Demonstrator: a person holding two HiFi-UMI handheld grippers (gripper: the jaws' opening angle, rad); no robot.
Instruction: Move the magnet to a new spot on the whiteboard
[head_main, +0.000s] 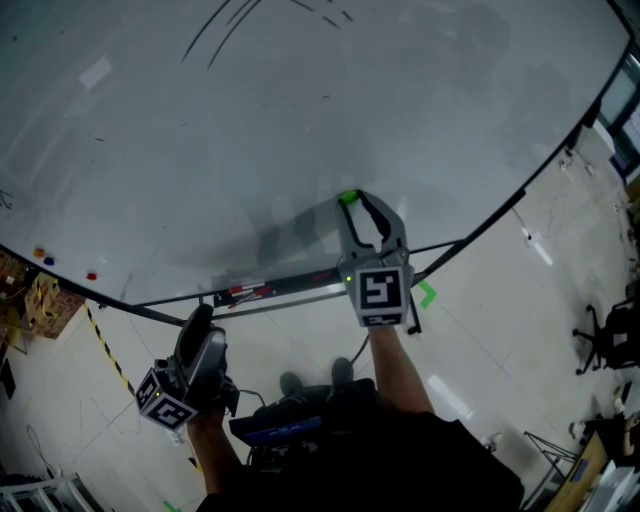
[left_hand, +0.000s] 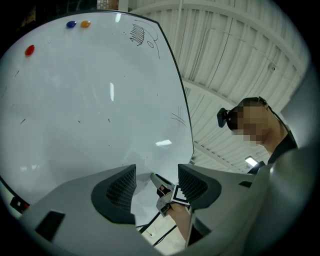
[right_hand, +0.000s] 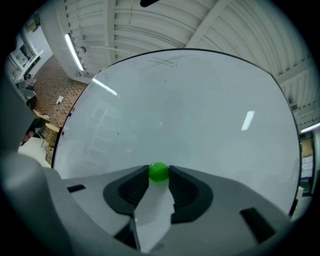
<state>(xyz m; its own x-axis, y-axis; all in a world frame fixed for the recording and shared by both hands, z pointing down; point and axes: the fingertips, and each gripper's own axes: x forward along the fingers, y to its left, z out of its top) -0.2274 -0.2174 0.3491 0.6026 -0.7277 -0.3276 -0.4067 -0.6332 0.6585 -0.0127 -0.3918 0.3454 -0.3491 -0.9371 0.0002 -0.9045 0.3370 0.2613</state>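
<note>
Green magnet (right_hand: 159, 172) sits clamped between the right gripper's (head_main: 352, 205) jaw tips, low in front of the whiteboard (head_main: 300, 110); whether it touches the surface is hard to make out. Left gripper (left_hand: 156, 181) hangs below the board, jaws apart, empty. Far off, near its edge, cluster 3 more: red magnet (left_hand: 29, 50), blue magnet (left_hand: 71, 24), orange magnet (left_hand: 85, 23).

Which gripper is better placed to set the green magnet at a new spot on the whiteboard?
Right. The right gripper is shut on the green magnet, up at the whiteboard; the left gripper is open, empty and held low.
</note>
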